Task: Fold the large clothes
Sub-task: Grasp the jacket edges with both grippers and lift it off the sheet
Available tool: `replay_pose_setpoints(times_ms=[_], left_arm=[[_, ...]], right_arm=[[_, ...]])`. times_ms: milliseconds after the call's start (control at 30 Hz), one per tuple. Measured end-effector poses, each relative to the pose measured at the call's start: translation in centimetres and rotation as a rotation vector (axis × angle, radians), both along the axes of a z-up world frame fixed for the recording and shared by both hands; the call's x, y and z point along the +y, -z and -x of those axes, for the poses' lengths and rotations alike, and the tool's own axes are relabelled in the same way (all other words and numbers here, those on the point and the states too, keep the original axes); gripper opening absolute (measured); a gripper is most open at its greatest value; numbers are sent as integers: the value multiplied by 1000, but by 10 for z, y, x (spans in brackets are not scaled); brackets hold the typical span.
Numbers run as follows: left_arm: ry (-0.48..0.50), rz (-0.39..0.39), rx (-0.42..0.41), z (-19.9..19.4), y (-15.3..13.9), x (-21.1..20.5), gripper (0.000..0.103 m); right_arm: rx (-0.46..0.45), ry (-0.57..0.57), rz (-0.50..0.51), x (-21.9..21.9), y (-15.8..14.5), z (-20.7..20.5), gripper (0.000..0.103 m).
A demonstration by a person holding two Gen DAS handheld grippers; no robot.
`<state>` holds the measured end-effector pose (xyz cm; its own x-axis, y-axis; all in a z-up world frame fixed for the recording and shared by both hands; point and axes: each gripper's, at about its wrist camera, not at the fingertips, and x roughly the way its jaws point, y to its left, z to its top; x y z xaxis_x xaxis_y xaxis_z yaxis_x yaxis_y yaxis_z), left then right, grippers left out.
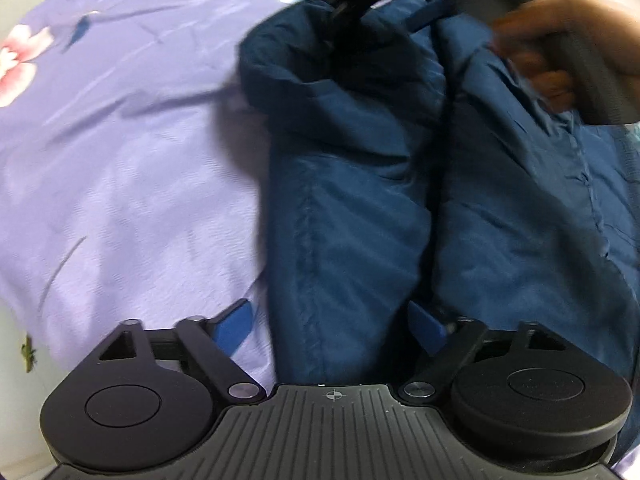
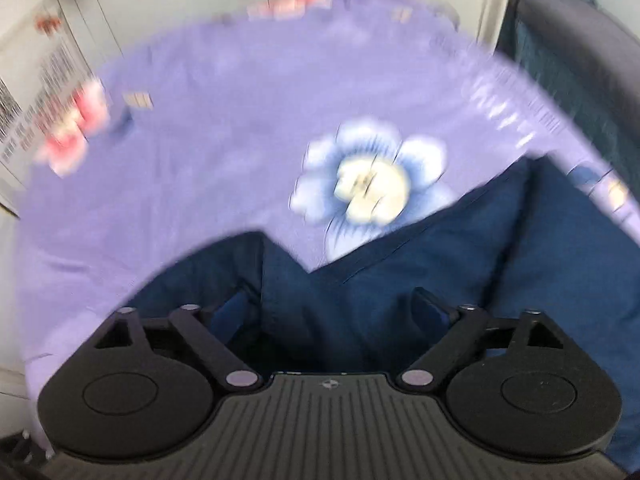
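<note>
Right now I've got both grippers down at the blue garment [image 1: 360,184], which lies bunched on the purple sheet [image 1: 120,160], beside its white flower [image 2: 368,184]. Left gripper [image 1: 332,328] is spread wide, straddling the garment's edge fold, pads not pressing. Right gripper [image 2: 332,312] is parted too, cloth between the fingers, no pinch visible. Heavy blur here. To do this well I'd slow down, pinch one layer only at each edge, then lift evenly.
</note>
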<state>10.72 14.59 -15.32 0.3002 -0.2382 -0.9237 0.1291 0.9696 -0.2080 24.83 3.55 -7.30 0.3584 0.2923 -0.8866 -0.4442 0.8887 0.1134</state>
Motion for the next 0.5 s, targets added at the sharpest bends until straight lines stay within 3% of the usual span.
replay_pose_setpoints(times_ms=[33, 100, 133, 167, 200, 233, 300, 433, 500], left_arm=[[5, 15, 4, -2, 2, -2, 103], [27, -6, 0, -4, 4, -10, 103], [40, -16, -6, -3, 2, -14, 103], [44, -15, -14, -2, -1, -17, 87], [37, 7, -20, -1, -6, -17, 84], [29, 44, -24, 0, -12, -16, 72], [18, 102, -63, -1, -29, -16, 72], [46, 182, -203, -15, -85, -31, 69], [88, 220, -321, -20, -129, -46, 68]], right_arm=[[21, -8, 41, 7, 13, 0, 74], [-51, 37, 101, 7, 20, 11, 52], [-76, 78, 84, 1, 16, 15, 27], [-87, 144, 33, -10, 7, 18, 23], [-93, 233, -81, -30, -6, 22, 21], [-100, 299, -178, -47, -19, 26, 20], [-134, 406, -325, -83, -53, 38, 19], [-285, 536, -495, -154, -133, 76, 17], [-445, 589, -527, -198, -186, 110, 16]])
